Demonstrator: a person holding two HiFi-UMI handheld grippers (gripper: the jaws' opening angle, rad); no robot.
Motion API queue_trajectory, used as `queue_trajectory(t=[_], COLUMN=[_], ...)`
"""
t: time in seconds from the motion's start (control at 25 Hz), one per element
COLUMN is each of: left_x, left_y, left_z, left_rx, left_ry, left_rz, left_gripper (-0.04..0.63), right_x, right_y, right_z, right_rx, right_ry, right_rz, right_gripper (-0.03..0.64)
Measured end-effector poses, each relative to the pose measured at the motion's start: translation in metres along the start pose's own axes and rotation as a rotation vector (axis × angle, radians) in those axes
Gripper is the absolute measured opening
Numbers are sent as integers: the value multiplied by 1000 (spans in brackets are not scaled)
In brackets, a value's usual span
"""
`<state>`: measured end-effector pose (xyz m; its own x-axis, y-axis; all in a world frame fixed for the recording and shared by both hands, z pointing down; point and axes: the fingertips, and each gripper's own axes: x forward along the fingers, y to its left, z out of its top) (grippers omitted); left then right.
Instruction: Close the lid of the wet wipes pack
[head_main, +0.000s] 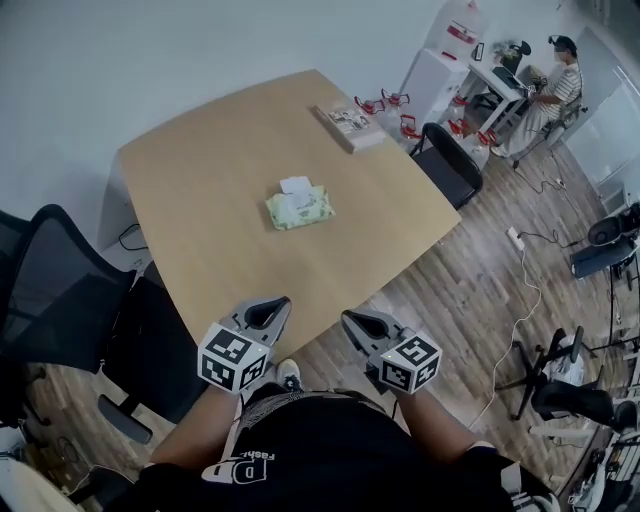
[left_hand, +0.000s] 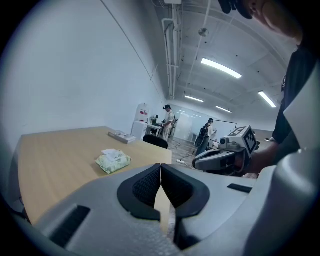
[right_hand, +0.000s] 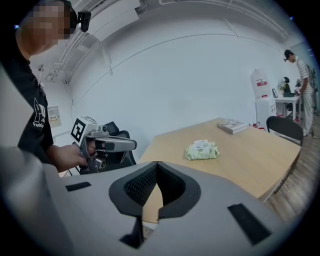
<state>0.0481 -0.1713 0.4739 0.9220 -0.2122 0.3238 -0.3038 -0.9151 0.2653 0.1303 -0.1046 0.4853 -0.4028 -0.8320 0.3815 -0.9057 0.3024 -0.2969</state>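
A: Quick pass. What can't you make out?

B: The print on the wet wipes pack (head_main: 299, 207) is too small to read. The lid (head_main: 296, 184) is a white flap at the pack's far side and looks flipped back, but the hinge isn't clear. There are red things (head_main: 385, 103) past the far corner, too small to name. The holder's legs are cut off by the frame bottom.

A: Where's the pack?

B: Flat, near the middle of the wooden surface (head_main: 190, 210), with nothing touching it.

A: Tools?

B: The left tool (head_main: 270, 310) has its jaws closed, pads meeting at the tips, nothing between them. The right tool (head_main: 356, 322) is the same, pinched together and empty. Both sit off the near corner of the surface, well apart from the pack, side by side and pointing toward it.

A: Other stuff?

B: A flat book (head_main: 350, 125) lies at the far corner. A black chair (head_main: 55, 290) stands at the near left side, and a second chair (head_main: 448, 165) is tucked at the far right edge. A person (head_main: 558, 85) stands at a desk in the far corner. A white cable (head_main: 527, 275) trails over the wood floor (head_main: 470, 310).

A: Anything in the way?

B: The stretch of surface between the tools and the pack is bare. In each tool's own view the jaw housing covers the near edge.
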Motion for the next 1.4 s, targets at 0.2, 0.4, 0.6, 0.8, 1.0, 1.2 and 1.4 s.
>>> queue_trajectory(t=[0.2, 0.4, 0.6, 0.8, 1.0, 1.2, 1.4], left_x=[-1, -5, -11, -13, -4, 17, 32], left_y=[26, 42, 53, 72, 89, 106, 114], left_z=[0, -1, -2, -7, -2, 1, 0], left_rx=[-16, -33, -47, -83, -130, -192, -218], left_ry=[6, 10, 7, 10, 12, 22, 54], left_rz=[23, 53, 105, 194, 283, 353, 419], left_gripper=[20, 20, 20, 20, 20, 20, 20], right_x=[27, 45, 63, 87, 119, 155, 191], right_y=[-22, -42, -61, -88, -121, -163, -203], right_z=[21, 41, 55, 66, 78, 85, 88], right_rx=[-4, -22, -33, -49, -63, -83, -93], right_ry=[-12, -15, -14, 3, 33, 72, 114], right_rz=[-12, -18, 0, 42, 99, 133, 150], right_gripper=[5, 6, 5, 6, 6, 6, 6])
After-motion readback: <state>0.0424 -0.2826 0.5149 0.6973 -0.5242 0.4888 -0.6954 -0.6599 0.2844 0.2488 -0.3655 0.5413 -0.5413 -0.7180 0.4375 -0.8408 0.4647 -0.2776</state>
